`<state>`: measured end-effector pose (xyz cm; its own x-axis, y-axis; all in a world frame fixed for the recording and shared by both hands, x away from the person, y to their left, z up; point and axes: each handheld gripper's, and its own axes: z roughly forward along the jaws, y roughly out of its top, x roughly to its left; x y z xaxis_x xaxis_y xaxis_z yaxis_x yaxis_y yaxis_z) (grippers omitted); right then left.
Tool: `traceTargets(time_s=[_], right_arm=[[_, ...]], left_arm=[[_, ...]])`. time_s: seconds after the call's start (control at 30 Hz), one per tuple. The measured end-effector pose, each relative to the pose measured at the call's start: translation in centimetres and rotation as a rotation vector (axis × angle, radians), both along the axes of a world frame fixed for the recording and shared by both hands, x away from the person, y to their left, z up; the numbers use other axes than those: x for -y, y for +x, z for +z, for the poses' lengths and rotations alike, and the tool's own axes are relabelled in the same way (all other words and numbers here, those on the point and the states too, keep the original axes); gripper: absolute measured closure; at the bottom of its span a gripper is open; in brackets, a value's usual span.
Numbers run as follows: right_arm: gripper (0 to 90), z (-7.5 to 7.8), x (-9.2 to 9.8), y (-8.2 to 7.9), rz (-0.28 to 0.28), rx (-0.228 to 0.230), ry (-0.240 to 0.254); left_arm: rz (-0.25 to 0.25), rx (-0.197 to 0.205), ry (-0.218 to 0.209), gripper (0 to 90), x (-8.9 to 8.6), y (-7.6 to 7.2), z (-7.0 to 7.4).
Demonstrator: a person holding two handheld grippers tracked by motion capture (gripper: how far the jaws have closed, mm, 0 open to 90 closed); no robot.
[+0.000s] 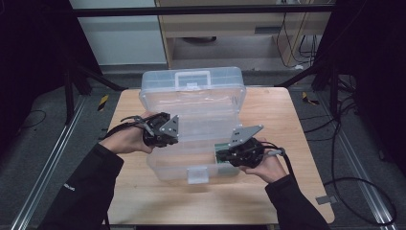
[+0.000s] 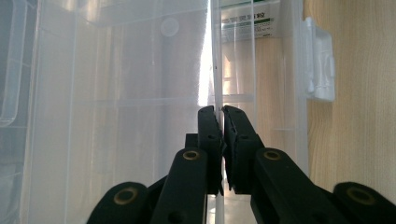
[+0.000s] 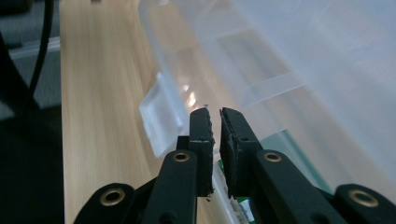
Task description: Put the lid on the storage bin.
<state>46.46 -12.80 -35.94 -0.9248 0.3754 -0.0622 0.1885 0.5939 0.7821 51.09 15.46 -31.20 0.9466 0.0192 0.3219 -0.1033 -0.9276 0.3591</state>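
Left gripper [image 1: 178, 135]: we hold it at the left side of the box. In the left gripper view its fingers [image 2: 209, 135] are pinched tight on the thin clear wall of the box, one finger on each side of the wall.
Box [image 1: 191, 100]: a see-through plastic box in the middle of the desk, open. Its lid [image 1: 191, 84] stands up at the far side with a handle on top. A white latch [image 1: 197, 175] sits on the near wall.
Card [image 1: 221, 159]: something green and white lies inside the box, near the right end. We cannot read it.
Right gripper [image 1: 221, 155]: we hold it at the near right part of the box, by the rim. In the right gripper view its fingers [image 3: 201, 140] are almost together, with just a thin gap. We see nothing held between them. The box wall lies close beside them.
Desk [image 1: 277, 120]: light wood, with the box on it.
Floor [image 1: 38, 143]: grey, with black cables [image 1: 359, 191] on the right.
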Motion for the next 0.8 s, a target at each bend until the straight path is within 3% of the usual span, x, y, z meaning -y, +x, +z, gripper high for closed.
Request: traceTargets(time_s=[0.17, 0.33, 0.43, 0.53, 0.8], right_arm=[[85.1, 1.5, 1.8, 0.0, -0.061, 0.048, 0.136], [87.3, 2.4, 3.5, 1.2, -0.203, 0.085, 0.277], [90.0, 2.4, 4.1, 2.3, -0.288, 0.103, 0.3], [90.0, 2.2, 4.4, 3.4, -0.338, 0.098, 0.302], [90.0, 1.8, 4.7, 4.9, -0.417, 0.107, 0.324]], left_arm=[[0.002, 0.0, -0.001, 85.3, 0.0, 0.0, 0.0], [0.006, -0.001, -0.005, 84.9, 0.0, 0.0, -0.1], [0.005, -0.001, -0.004, 84.9, 0.0, -0.1, -0.1], [0.004, 0.001, -0.003, 84.8, 0.0, -0.1, -0.1], [-0.002, -0.002, -0.009, 84.6, -0.1, -0.3, -0.3]])
